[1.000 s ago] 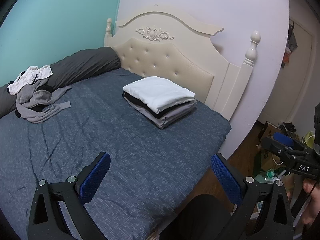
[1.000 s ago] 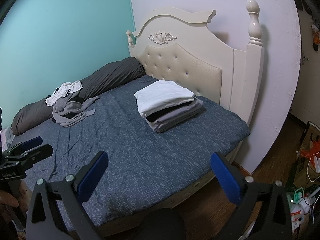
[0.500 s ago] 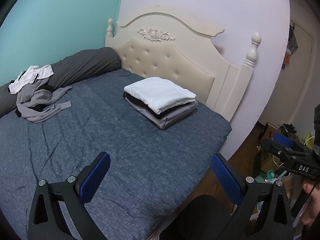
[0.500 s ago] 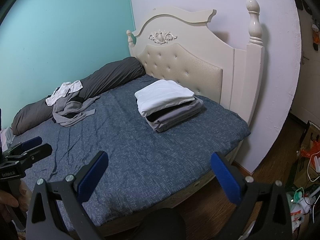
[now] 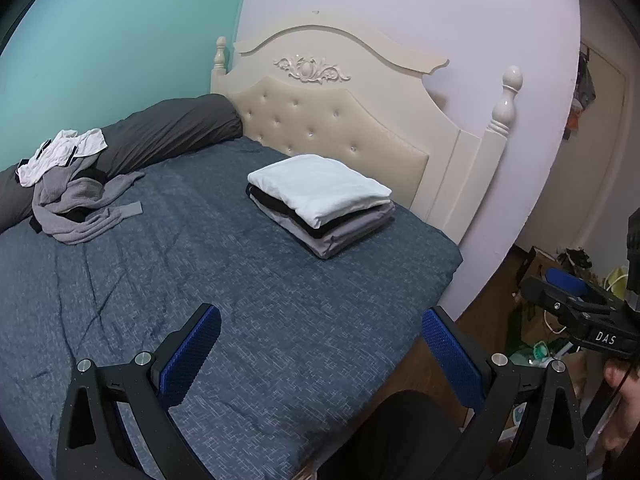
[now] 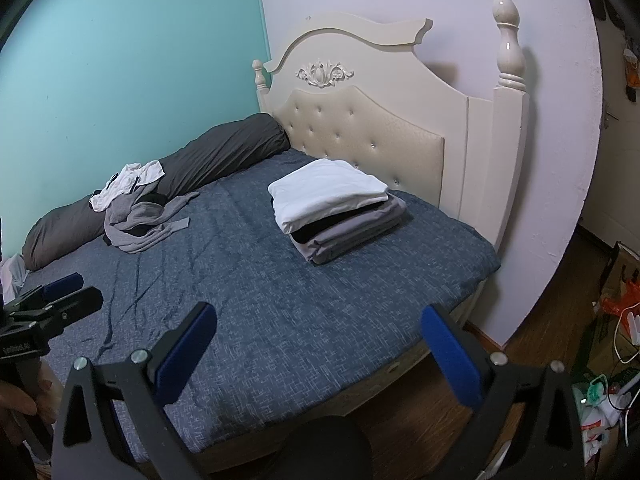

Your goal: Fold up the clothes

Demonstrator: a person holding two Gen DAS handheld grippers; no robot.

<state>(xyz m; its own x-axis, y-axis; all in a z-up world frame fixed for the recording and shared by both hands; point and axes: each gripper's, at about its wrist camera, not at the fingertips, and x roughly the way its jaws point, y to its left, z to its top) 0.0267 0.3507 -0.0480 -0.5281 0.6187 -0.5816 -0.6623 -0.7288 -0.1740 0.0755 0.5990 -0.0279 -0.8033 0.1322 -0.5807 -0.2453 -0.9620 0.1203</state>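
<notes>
A neat stack of folded clothes (image 5: 320, 204) (image 6: 336, 208), white on top of black and grey, rests on the blue bed (image 5: 200, 272) (image 6: 280, 300) near the headboard. A crumpled heap of grey and white garments (image 5: 76, 196) (image 6: 140, 204) lies at the far left against a dark bolster. My left gripper (image 5: 320, 340) hovers open over the bed's near part, holding nothing. My right gripper (image 6: 318, 338) is open too, above the bed's near edge, with nothing between its fingers. Each gripper also shows at the edge of the other's view.
The cream headboard (image 5: 340, 112) (image 6: 360, 112) with tall posts stands behind the stack. A dark grey bolster (image 5: 160, 136) (image 6: 216, 160) runs along the teal wall. Boxes, bags and cables clutter the wooden floor (image 6: 608, 340) to the right of the bed. A hand (image 6: 20, 400) holds the left gripper.
Both views have drifted only slightly; the bed and clothes sit a touch lower and to the right in the left wrist view. The clothes have not moved and both grippers remain open.
</notes>
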